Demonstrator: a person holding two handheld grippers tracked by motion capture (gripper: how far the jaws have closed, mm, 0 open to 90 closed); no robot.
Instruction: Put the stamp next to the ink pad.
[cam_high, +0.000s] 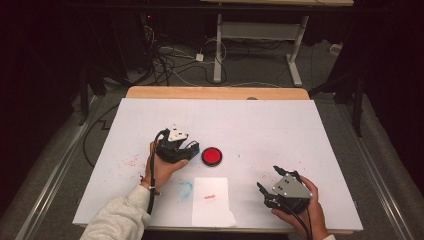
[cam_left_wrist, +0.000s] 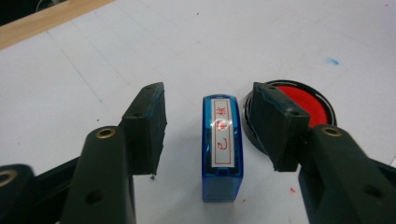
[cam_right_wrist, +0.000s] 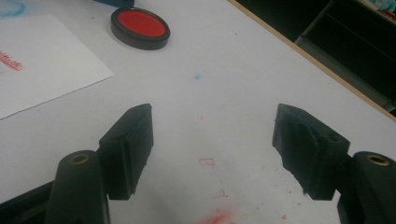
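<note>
- The left gripper (cam_high: 192, 148) sits low over the bench (cam_high: 280, 125), its fingers (cam_left_wrist: 144, 126) spread apart on either side of a blue stamp (cam_left_wrist: 222, 147), touching neither face of it. I take it the person is lining up to pinch the stamp across its narrow sides.
- The stamp lies flat on the bench between those fingers, label up with red characters showing, just beside the red ink pad (cam_high: 212, 156). Lying so close to the pad makes sense if the next thing is to ink it.
- The left hand (cam_high: 162, 167) wraps the gripper from below, the forearm in a pale sleeve (cam_high: 120, 217) angling in from the bottom edge and pointing the gripper toward the pad.
- A sheet of paper (cam_high: 211, 202) lies near the front edge, between the two hands, bearing one small red mark; it looks placed to take the print.
- The right gripper (cam_high: 265, 192) waits well apart from the pad and stamp, fingers (cam_right_wrist: 128, 149) wide open over bare bench with nothing between them, the right hand (cam_high: 305, 212) resting near the front edge.
</note>
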